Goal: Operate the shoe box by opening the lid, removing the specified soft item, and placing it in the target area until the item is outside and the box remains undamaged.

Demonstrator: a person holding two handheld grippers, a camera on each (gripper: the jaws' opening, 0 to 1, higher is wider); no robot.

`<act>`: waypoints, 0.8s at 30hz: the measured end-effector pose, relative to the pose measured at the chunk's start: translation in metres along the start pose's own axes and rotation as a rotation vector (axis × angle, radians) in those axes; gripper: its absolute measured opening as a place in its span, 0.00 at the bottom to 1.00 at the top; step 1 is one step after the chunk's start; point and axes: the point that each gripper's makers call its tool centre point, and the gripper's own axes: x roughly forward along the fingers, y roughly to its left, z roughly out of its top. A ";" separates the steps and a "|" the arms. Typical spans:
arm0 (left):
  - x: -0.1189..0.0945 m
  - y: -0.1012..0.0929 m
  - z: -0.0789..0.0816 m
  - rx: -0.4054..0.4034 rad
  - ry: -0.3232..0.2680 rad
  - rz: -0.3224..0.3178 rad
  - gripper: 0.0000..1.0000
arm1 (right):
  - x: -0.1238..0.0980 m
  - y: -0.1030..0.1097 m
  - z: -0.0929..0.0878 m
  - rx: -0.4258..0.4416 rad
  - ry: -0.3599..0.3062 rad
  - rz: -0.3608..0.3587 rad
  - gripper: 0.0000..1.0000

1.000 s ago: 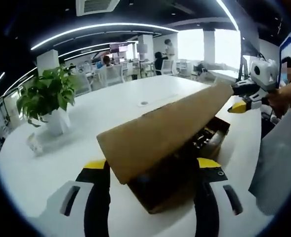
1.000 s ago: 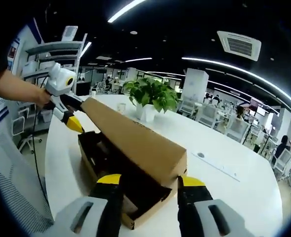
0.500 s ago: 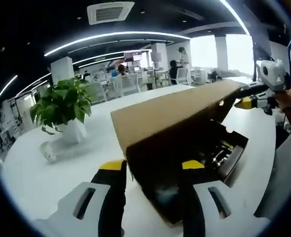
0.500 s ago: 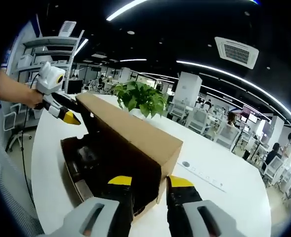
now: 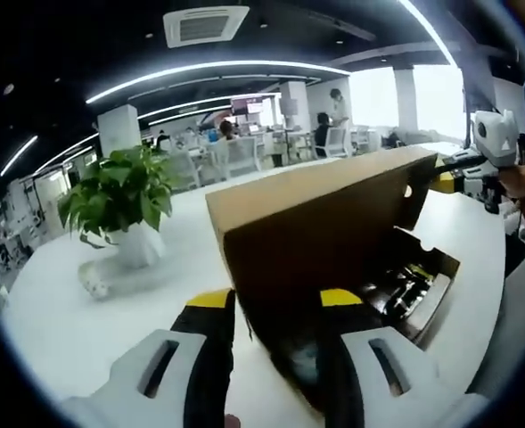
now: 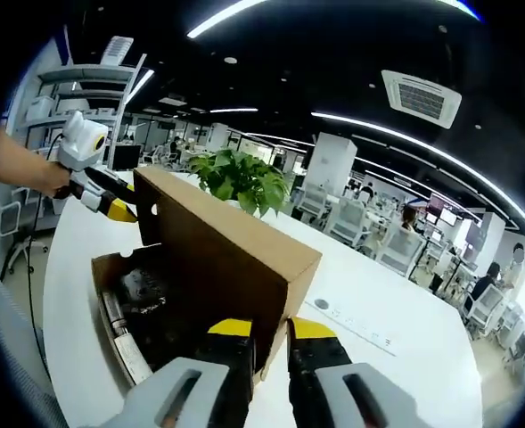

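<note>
Two grippers hold the lid (image 5: 320,223) of the cardboard shoe box (image 6: 124,308) raised on a white desk (image 5: 84,330). In the left gripper view, the left gripper (image 5: 275,308) has its yellow-tipped fingers (image 5: 210,300) closed on the near end of the lid, one finger on each side of the flap edge. The right gripper (image 5: 463,176) shows at the far end of the lid, held by a person's hand (image 5: 522,178). In the right gripper view, the right gripper's own fingers (image 6: 231,328) pinch the lid's near corner, with the left gripper (image 6: 110,205) at the far end. The lid stands steeply tilted, almost on edge, and the box below is open. Dark contents (image 6: 151,290) lie inside the box; what they are cannot be made out. A potted plant (image 5: 119,201) stands on the desk beside the box.
</note>
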 end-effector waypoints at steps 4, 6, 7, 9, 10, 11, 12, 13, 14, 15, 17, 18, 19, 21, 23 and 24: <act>0.003 0.004 0.003 0.001 -0.002 0.007 0.30 | 0.003 -0.004 0.002 -0.004 -0.003 -0.008 0.01; 0.005 0.006 0.004 0.007 -0.002 0.009 0.30 | 0.006 -0.006 0.003 -0.010 -0.004 -0.011 0.01; 0.006 0.007 0.004 0.009 -0.003 0.009 0.30 | 0.006 -0.007 0.003 -0.008 -0.004 -0.013 0.01; 0.008 0.008 0.006 0.016 -0.003 0.012 0.30 | 0.009 -0.010 0.005 -0.006 -0.005 -0.015 0.00; 0.009 0.008 0.006 0.015 -0.004 0.013 0.30 | 0.010 -0.011 0.005 -0.005 -0.006 -0.017 0.00; 0.010 0.009 0.007 0.015 -0.005 0.014 0.30 | 0.010 -0.011 0.005 -0.005 -0.007 -0.019 0.00; 0.011 0.010 0.008 0.014 -0.005 0.014 0.30 | 0.011 -0.012 0.006 -0.009 -0.007 -0.022 0.00; 0.012 0.011 0.008 0.012 -0.006 0.015 0.30 | 0.012 -0.013 0.006 -0.008 -0.008 -0.023 0.00; 0.013 0.011 0.009 0.007 -0.010 0.012 0.29 | 0.014 -0.015 0.006 -0.008 -0.004 -0.028 0.00; 0.014 0.012 0.010 0.005 -0.011 0.016 0.29 | 0.014 -0.016 0.007 -0.006 -0.007 -0.026 0.00; 0.016 0.014 0.011 0.006 -0.017 0.027 0.30 | 0.015 -0.017 0.007 -0.009 -0.004 -0.026 0.00; 0.017 0.014 0.011 0.005 -0.016 0.029 0.30 | 0.015 -0.018 0.007 -0.011 -0.004 -0.027 0.00; 0.017 0.015 0.011 0.003 -0.015 0.031 0.30 | 0.016 -0.018 0.007 -0.014 -0.003 -0.026 0.00; 0.019 0.015 0.010 0.002 -0.011 0.033 0.30 | 0.016 -0.019 0.008 -0.016 -0.001 -0.028 0.00; 0.020 0.016 0.008 0.008 -0.005 0.037 0.30 | 0.017 -0.019 0.008 -0.015 0.001 -0.028 0.00; 0.020 0.017 0.006 0.009 -0.002 0.039 0.30 | 0.018 -0.020 0.008 -0.016 0.002 -0.029 0.00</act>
